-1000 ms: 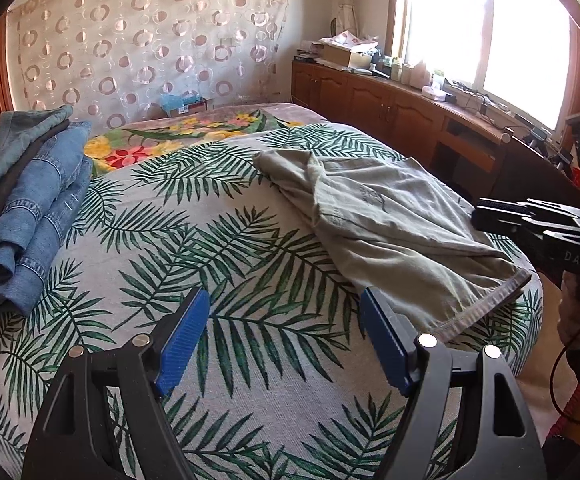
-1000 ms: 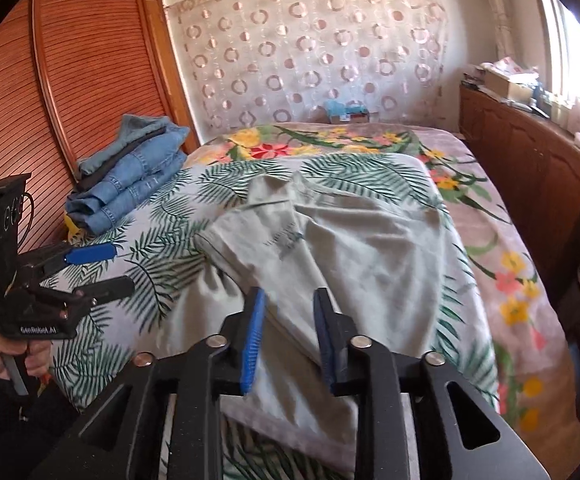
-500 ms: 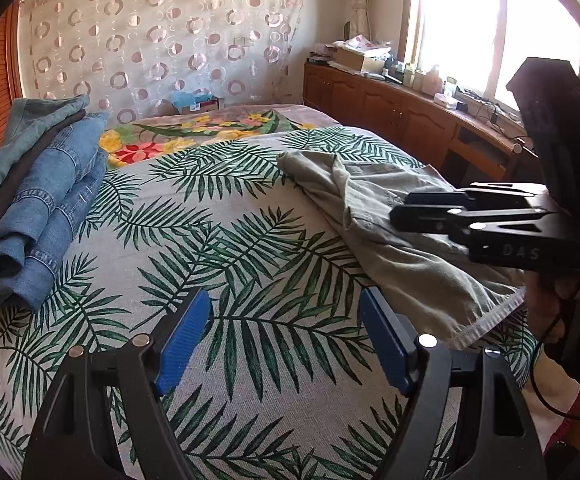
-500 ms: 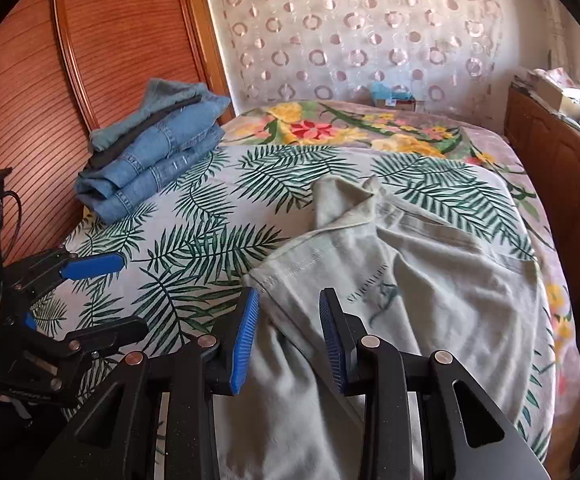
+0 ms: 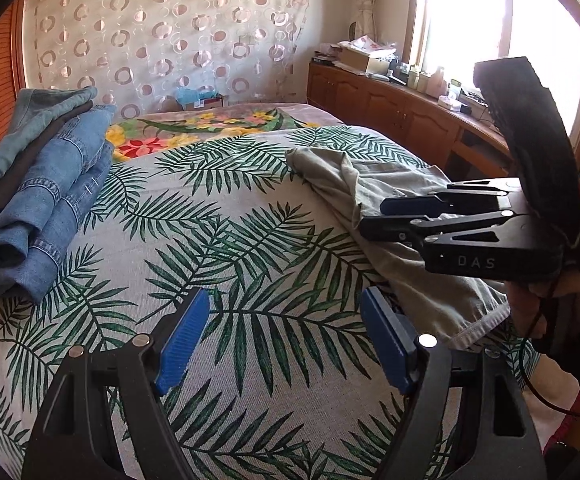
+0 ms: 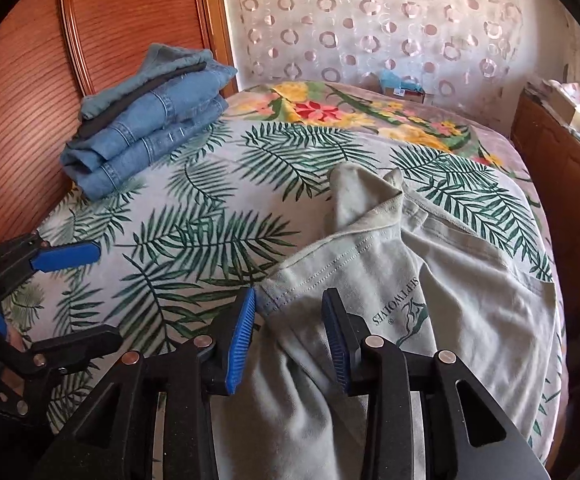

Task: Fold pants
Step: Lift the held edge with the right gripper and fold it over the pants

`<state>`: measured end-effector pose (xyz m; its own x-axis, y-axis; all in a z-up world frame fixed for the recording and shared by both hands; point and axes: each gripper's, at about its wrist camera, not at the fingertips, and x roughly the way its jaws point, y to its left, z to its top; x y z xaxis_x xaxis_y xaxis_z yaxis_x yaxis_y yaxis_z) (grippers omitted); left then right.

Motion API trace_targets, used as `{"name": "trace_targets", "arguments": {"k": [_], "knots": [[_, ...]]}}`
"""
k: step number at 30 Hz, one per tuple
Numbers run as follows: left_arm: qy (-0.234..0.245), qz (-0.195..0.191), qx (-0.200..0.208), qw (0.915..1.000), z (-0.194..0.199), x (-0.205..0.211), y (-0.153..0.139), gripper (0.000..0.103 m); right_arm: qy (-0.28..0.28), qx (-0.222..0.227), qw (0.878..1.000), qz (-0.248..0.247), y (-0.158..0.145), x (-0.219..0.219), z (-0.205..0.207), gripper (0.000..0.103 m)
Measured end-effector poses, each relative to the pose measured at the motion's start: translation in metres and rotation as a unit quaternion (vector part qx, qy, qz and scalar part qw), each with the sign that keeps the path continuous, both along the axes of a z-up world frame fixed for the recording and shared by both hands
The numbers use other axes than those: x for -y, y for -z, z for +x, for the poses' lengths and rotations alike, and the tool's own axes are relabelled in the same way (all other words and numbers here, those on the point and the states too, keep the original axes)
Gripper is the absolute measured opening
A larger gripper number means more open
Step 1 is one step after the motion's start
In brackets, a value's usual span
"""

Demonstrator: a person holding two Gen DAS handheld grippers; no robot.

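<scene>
Grey-green pants lie loosely folded on the right side of the palm-leaf bedspread; they also show in the left wrist view. My right gripper is open, its jaws on either side of the pants' near-left corner, low over the cloth. It also appears in the left wrist view. My left gripper is open and empty above bare bedspread, left of the pants. It shows at the left edge of the right wrist view.
A stack of folded jeans lies at the bed's far left by a wooden headboard. Wooden cabinets with clutter run under the window on the right. A floral blanket covers the far end.
My right gripper has moved left and down to the pants' near-left corner. My left gripper has shifted forward slightly and stays open.
</scene>
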<state>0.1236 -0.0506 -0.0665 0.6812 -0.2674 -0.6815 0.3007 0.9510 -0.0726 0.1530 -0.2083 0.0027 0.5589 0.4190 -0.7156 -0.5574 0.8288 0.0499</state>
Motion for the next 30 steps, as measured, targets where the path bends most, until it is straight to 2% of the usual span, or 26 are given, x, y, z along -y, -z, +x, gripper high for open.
{"name": "trace_targets", "arguments": {"k": [1,2,3,5,10,15,23,30], "knots": [[0.0,0.0,0.0,1.0,0.0,0.0,0.0,0.078,-0.003,0.001,1.0,0.0,0.0,0.0,-0.001,0.035],[0.0,0.0,0.001,1.0,0.0,0.0,0.0,0.078,-0.007,0.005,1.0,0.004,-0.001,-0.001,-0.002,0.013],[0.0,0.0,0.001,1.0,0.0,0.0,0.0,0.078,-0.011,0.01,1.0,0.004,-0.002,-0.004,-0.002,0.004],[0.001,0.001,0.002,1.0,-0.001,0.001,-0.001,0.078,-0.008,0.032,0.999,0.01,-0.01,0.0,-0.006,0.004],[0.003,0.001,0.002,1.0,-0.002,0.003,-0.001,0.078,0.014,0.048,0.998,0.028,-0.026,0.023,-0.005,0.004],[0.009,0.002,0.004,1.0,-0.004,0.006,-0.002,0.078,0.057,0.058,0.996,0.023,-0.036,0.057,0.006,0.004],[0.013,0.003,0.002,0.9999,-0.004,0.009,-0.002,0.078,0.132,0.05,0.99,0.006,-0.034,0.109,0.035,0.004],[0.013,0.005,0.001,0.9999,-0.004,0.011,-0.002,0.078,0.162,0.052,0.985,-0.016,-0.028,0.113,0.049,0.004]]}}
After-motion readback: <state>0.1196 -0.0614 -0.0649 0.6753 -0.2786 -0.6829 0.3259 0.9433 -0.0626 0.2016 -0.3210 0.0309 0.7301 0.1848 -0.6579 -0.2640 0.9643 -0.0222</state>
